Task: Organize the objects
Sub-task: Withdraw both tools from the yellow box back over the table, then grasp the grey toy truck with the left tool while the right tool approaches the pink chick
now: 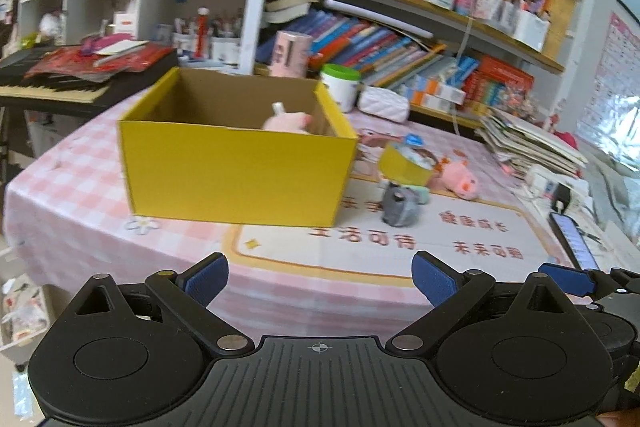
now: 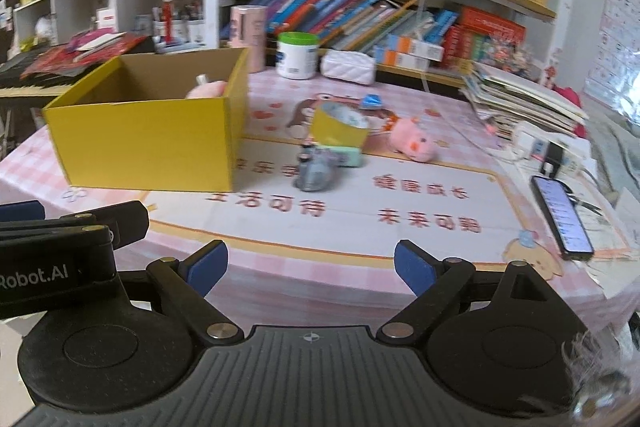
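Note:
An open yellow cardboard box point(image 1: 236, 171) point(image 2: 148, 143) stands on the pink checked table; a pink plush point(image 1: 288, 121) point(image 2: 206, 89) lies inside it. To its right are a grey toy point(image 1: 400, 209) point(image 2: 316, 173), a yellow tape roll point(image 1: 406, 161) point(image 2: 340, 127) on a small green item, and a pink pig plush point(image 1: 460, 181) point(image 2: 412, 145). My left gripper point(image 1: 320, 281) is open and empty, near the table's front edge. My right gripper point(image 2: 310, 267) is open and empty, beside the left one.
A phone point(image 2: 562, 217) point(image 1: 572, 239) lies at the table's right edge. A white jar point(image 2: 298, 55), a pink cup point(image 2: 248, 27) and a white pouch point(image 2: 348, 67) stand behind. Bookshelves back the table, a stack of papers point(image 2: 520, 95) at right, a keyboard point(image 1: 52, 83) at left.

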